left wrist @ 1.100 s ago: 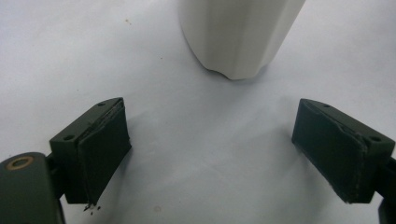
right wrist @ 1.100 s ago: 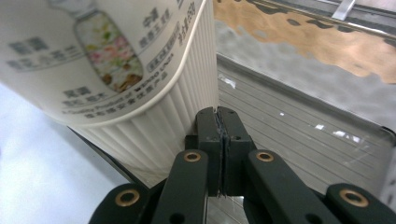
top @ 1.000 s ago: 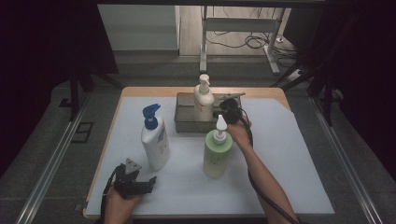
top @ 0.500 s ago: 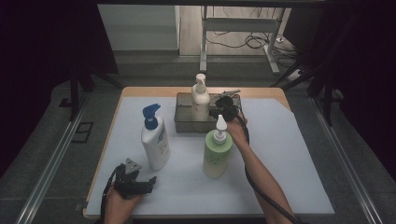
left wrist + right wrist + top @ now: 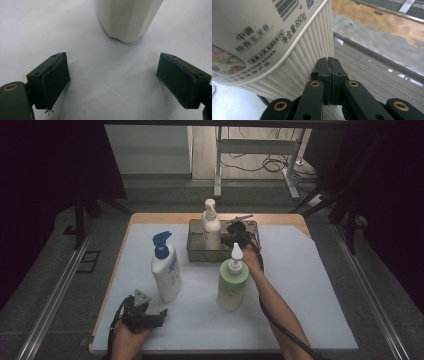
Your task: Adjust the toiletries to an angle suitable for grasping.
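Up at frame centre, my right tool (image 5: 235,231) is pressed together, empty, beside the cream pump bottle (image 5: 211,227) in the metal tray (image 5: 196,251). My left tool (image 5: 145,316), lower left, gapes apart before the white blue-pump bottle (image 5: 166,270).

A wooden table (image 5: 150,218) under a white sheet (image 5: 310,290) — upper centre, a metal tray (image 5: 196,251); lower down, two pump bottles — blue-capped (image 5: 166,270), green (image 5: 232,285).
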The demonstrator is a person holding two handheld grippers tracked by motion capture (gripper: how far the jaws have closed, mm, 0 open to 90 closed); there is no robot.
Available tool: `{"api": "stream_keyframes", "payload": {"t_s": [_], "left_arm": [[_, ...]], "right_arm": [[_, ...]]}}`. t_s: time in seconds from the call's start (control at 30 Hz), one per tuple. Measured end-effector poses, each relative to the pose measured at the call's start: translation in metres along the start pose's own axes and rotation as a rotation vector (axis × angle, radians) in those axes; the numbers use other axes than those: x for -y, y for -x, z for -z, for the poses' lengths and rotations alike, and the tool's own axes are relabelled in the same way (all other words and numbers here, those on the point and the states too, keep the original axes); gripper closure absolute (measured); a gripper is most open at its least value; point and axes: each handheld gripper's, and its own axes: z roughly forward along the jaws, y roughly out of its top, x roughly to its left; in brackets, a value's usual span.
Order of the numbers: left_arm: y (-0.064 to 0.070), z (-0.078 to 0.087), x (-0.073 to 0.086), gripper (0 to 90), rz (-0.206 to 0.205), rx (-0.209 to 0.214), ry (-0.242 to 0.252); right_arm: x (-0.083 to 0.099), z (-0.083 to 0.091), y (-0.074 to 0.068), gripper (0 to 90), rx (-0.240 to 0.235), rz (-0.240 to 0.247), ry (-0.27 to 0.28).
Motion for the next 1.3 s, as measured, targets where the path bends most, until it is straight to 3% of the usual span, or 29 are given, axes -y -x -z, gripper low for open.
{"api": "stream_keyframes", "payload": {"t_s": [0.5, 0.8, 1.3], "left_arm": [[0.000, 0.000, 0.000, 10.6, 0.000, 0.000, 0.000], [0.000, 0.000, 0.000, 10.5, 0.000, 0.000, 0.000], [0.000, 0.000, 0.000, 10.6, 0.000, 0.001, 0.000]], "right_arm": [[-0.002, -0.009, -0.004, 88.8, -0.019, 0.005, -0.014], [-0.006, -0.015, -0.011, 88.8, -0.068, 0.015, -0.016], [-0.010, -0.023, -0.025, 88.5, -0.099, 0.049, -0.021]]}}
